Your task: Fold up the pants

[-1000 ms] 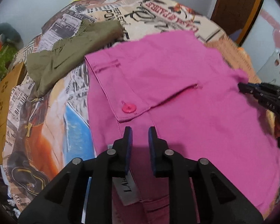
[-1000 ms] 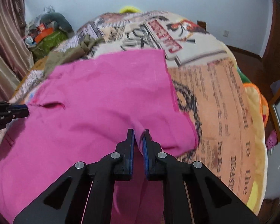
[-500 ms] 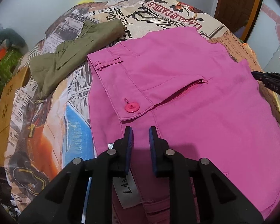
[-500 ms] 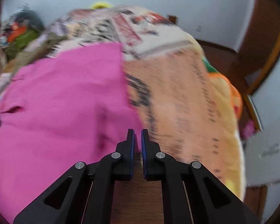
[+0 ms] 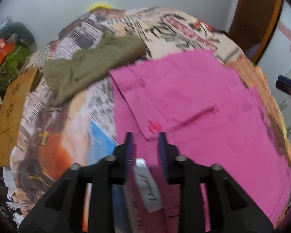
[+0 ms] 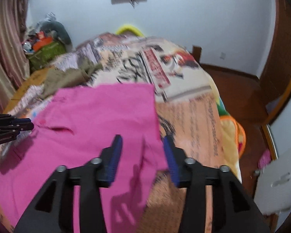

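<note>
Both grippers have just opened and let go: the left gripper (image 5: 145,138) and right gripper (image 6: 142,142) now gape, nothing pinched. The pants (image 5: 194,104) lie folded flat at the bed's (image 5: 54,136) near edge, so this fold looks finished.

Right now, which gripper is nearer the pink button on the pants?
Left. The left gripper hovers just short of the pink button, fingers open on either side. The right gripper sits at the opposite edge of the pink pants, open.
</note>
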`<state>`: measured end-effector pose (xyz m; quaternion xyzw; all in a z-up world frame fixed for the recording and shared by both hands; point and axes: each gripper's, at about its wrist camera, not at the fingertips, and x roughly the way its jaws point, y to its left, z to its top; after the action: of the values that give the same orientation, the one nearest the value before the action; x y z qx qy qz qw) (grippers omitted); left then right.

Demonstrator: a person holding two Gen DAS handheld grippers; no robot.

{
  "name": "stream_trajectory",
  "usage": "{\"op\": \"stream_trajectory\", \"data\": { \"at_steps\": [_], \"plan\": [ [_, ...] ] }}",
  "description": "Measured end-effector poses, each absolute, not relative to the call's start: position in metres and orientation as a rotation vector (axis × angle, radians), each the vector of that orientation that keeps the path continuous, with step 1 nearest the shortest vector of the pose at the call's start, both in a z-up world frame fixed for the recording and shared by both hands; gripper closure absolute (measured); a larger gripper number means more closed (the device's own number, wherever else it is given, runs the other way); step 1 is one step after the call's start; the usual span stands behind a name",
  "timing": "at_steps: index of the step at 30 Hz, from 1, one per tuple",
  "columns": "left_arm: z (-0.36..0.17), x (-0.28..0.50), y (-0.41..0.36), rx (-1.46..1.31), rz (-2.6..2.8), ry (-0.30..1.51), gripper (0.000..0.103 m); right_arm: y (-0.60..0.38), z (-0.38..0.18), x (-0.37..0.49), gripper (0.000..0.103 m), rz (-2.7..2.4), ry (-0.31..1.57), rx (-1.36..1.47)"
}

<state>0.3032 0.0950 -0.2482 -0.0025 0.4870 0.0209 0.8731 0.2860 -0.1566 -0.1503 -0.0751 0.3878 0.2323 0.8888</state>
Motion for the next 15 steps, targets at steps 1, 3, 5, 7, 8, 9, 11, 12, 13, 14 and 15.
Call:
{"op": "stream_trajectory", "data": {
  "at_steps": [1,3,5,7,8,9,11,12,13,14,15],
  "plan": [
    [-0.243,0.305,0.099,-0.009,0.053,1.002,0.052,-0.151,-0.147,0.287,0.052,0.491,0.792,-0.158],
    [-0.230,0.310,0.111,-0.024,0.086,0.944,0.033,-0.143,-0.145,0.293,0.040,0.499,0.771,-0.155],
    [-0.223,0.318,0.121,-0.041,0.103,0.921,0.029,-0.136,-0.143,0.299,0.037,0.507,0.756,-0.149],
    [-0.221,0.329,0.132,-0.063,0.121,0.914,0.028,-0.129,-0.144,0.308,0.037,0.511,0.757,-0.147],
    [-0.222,0.335,0.138,-0.076,0.129,0.915,0.027,-0.126,-0.144,0.312,0.037,0.510,0.757,-0.148],
    [-0.224,0.342,0.143,-0.091,0.134,0.918,0.026,-0.124,-0.145,0.317,0.037,0.509,0.758,-0.149],
    [-0.230,0.352,0.153,-0.118,0.142,0.929,0.026,-0.118,-0.148,0.329,0.036,0.514,0.762,-0.150],
    [-0.234,0.359,0.158,-0.131,0.144,0.937,0.026,-0.116,-0.150,0.335,0.036,0.514,0.766,-0.148],
    [-0.240,0.366,0.162,-0.140,0.148,0.947,0.026,-0.115,-0.150,0.338,0.036,0.512,0.769,-0.146],
    [-0.244,0.370,0.164,-0.143,0.154,0.954,0.026,-0.114,-0.153,0.345,0.036,0.511,0.774,-0.143],
    [-0.250,0.377,0.167,-0.147,0.158,0.967,0.026,-0.114,-0.155,0.349,0.036,0.510,0.777,-0.139]
  ]
}}
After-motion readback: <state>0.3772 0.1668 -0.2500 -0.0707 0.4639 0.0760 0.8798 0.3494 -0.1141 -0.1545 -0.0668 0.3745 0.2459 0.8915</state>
